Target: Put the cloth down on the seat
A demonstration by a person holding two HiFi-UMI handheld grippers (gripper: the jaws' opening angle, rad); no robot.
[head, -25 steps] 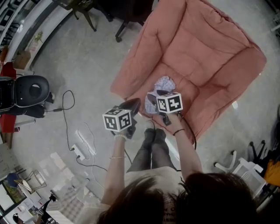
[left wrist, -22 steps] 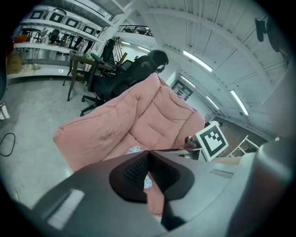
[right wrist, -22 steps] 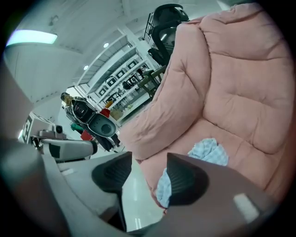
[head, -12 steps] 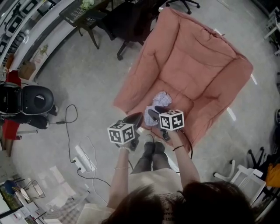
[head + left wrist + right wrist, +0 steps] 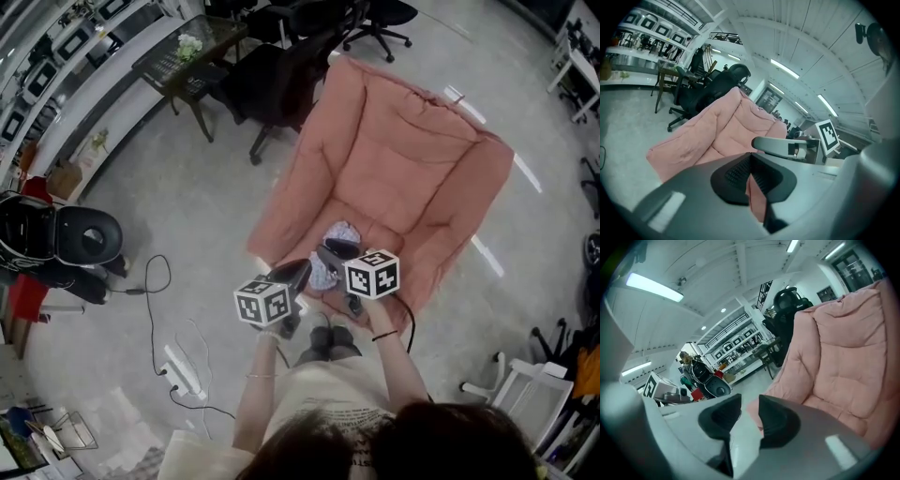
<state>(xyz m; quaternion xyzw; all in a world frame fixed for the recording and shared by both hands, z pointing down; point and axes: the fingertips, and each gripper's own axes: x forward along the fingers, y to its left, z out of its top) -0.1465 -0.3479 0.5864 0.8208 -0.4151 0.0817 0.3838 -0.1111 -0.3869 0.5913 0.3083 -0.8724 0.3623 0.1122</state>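
The cloth (image 5: 345,232) is seen lying on the armchair seat (image 5: 398,230), just beyond the nearer right gripper (image 5: 330,253), whose empty jaws, just narrowed, are held parted.

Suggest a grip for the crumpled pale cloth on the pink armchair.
Pinch the raised bunch of the crumpled pale blue-white cloth, coming down from the open front of the pink padded armchair; its arms and backrest wall off the other sides, and the folds probably offer a ridge.

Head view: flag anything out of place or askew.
The cloth lies bunched up at the front edge of the pink armchair's seat, not spread flat. A cable and power strip trail loose across the floor.
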